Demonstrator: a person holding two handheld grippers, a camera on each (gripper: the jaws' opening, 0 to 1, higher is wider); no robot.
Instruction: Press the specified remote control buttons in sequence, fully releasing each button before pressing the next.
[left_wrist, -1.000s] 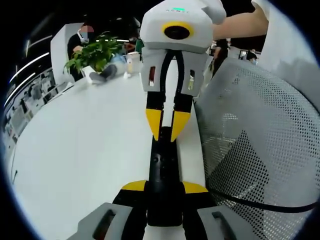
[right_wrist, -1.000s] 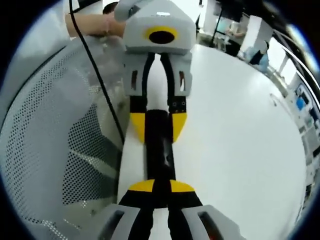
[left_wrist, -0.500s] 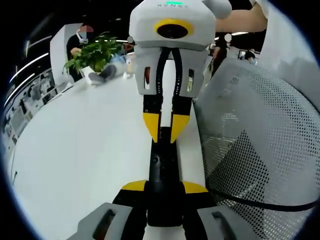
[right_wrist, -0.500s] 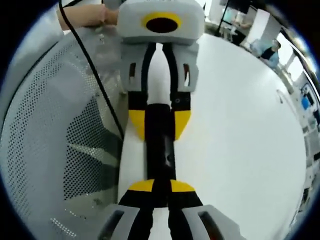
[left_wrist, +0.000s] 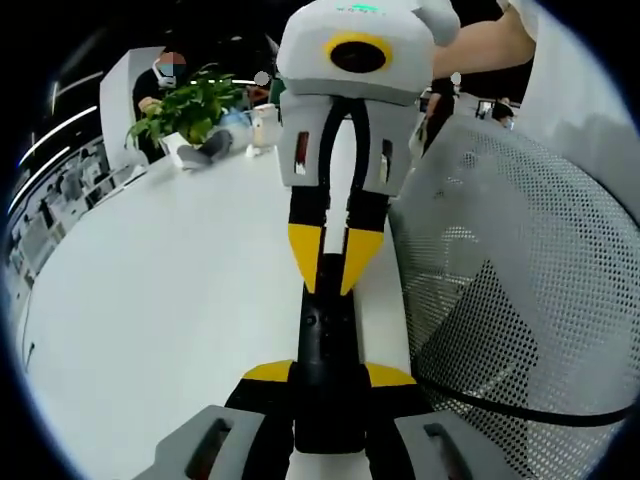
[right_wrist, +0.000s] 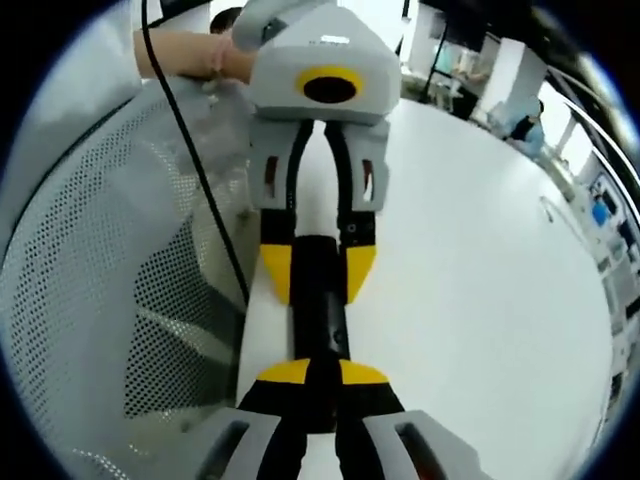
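A slim black remote (left_wrist: 327, 330) lies lengthwise over the near edge of the white table (left_wrist: 170, 290). My left gripper (left_wrist: 329, 375) is shut on its near end, a yellow-tipped jaw on each side. From the top of the left gripper view my right gripper (left_wrist: 329, 280) comes in, its yellow fingertips (left_wrist: 306, 255) drawn together and resting on the remote's upper face. The right gripper view has the same remote (right_wrist: 322, 300) running from my right gripper (right_wrist: 322, 375) up to the left gripper (right_wrist: 318, 275), which clasps it.
A white mesh chair back (left_wrist: 500, 300) stands tight against the table edge, with a black cable (left_wrist: 520, 405) across it. At the table's far end are a potted plant (left_wrist: 190, 110), a cup (left_wrist: 266, 125) and a seated person. A person's arm (left_wrist: 480, 45) holds the right gripper.
The right gripper has wobbled and its tips have come slightly further along the remote toward the left gripper. The left gripper's hold on the remote is the same.
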